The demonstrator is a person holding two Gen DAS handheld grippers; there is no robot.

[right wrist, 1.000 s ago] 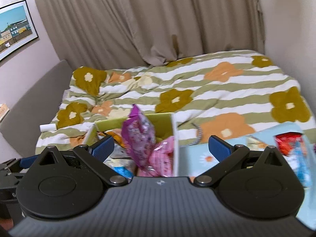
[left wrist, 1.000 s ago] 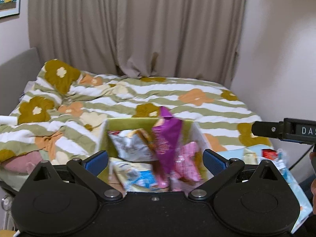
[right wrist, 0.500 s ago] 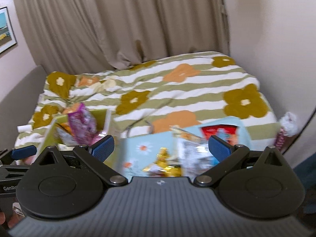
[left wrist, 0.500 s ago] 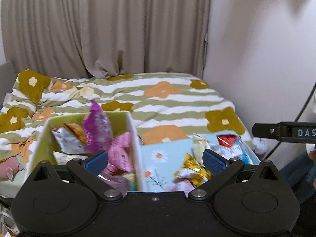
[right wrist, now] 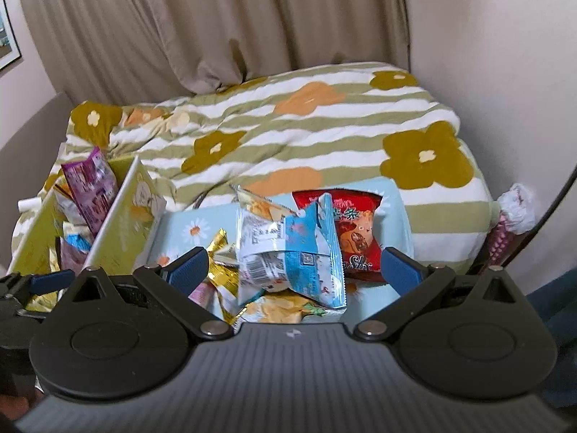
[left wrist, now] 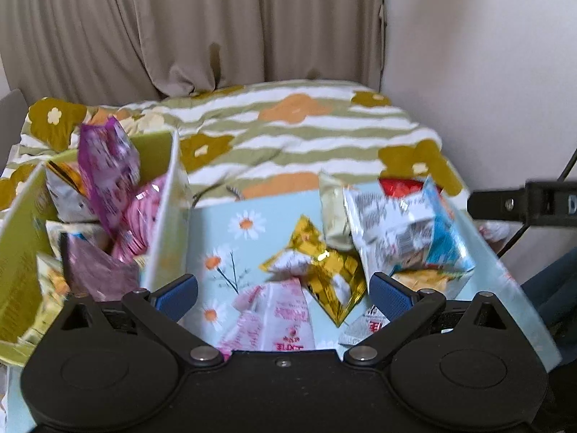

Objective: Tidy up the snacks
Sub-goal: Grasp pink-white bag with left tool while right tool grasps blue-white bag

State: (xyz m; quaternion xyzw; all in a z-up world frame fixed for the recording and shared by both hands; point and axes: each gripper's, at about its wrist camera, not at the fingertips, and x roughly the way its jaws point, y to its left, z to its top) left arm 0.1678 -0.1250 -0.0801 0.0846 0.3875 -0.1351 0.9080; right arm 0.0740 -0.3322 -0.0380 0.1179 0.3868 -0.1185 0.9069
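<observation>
Left gripper jaws spread wide, nothing between the pads; right gripper same, spread and empty. Both hang above a light-blue daisy-print mat on the striped floral duvet. Loose snack pile sits on the mat: gold foil packet dead ahead of the left gripper, crumpled, one corner pointing toward the camera, long axis roughly diagonal from far-left to near-right. Pink-and-white wrapper lies directly under the left gripper's gap, long axis running away from the camera. Blue-and-white bag sits between the right gripper's fingers in view, below them, tilted, long axis roughly front-to-back, serrated top edge pointing away. Red bag lies flat behind it and toward the right finger, long axis also front-to-back, partly covered by the blue one. A yellowish chip bag is underneath the blue bag, mostly hidden. Green cardboard box is off to the left of both grippers, just beside the mat, already stuffed: purple bag stands upright, top pointing up and poking above the rim, pink packet leaning against the near-right wall. Beige curtain behind the bed. Left view has some motion blur, labels unreadable.
</observation>
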